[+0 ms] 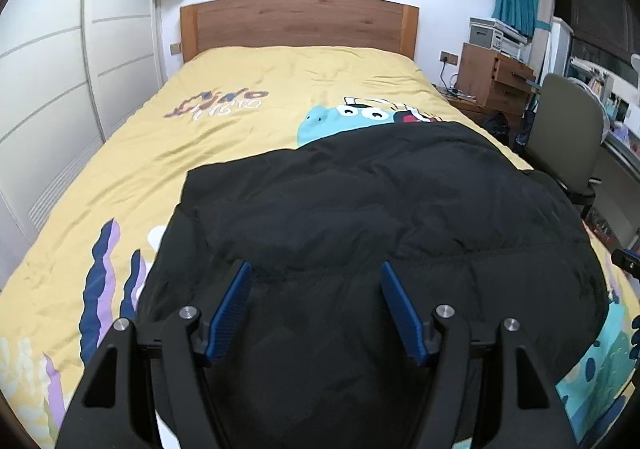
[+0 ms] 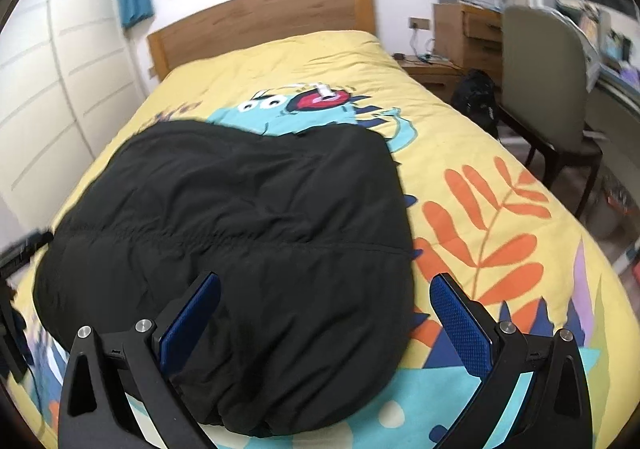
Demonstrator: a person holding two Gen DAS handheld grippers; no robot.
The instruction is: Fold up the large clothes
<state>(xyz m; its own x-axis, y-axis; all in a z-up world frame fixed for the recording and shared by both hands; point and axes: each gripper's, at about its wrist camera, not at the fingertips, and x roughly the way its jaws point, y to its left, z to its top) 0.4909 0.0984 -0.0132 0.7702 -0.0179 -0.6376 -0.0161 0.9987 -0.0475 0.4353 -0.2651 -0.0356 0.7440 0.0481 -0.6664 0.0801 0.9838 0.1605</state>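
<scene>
A big black puffy jacket [image 1: 360,209] lies spread on the yellow cartoon bedspread [image 1: 160,153] of a bed. My left gripper [image 1: 316,281] hovers over the jacket's near part, its blue pads wide apart and holding nothing. In the right wrist view the same jacket [image 2: 240,217] fills the left and middle. My right gripper [image 2: 326,291] stands open above the jacket's near right edge, with its right pad over the bedspread [image 2: 500,217]. No cloth is pinched between either pair of pads.
A wooden headboard [image 1: 300,23] stands at the far end, with a bookshelf above it. White wardrobe doors [image 1: 60,89] run along the left. To the right of the bed are a chair [image 2: 544,97], a wooden nightstand [image 1: 492,77] and a dark bag [image 2: 476,97] on the floor.
</scene>
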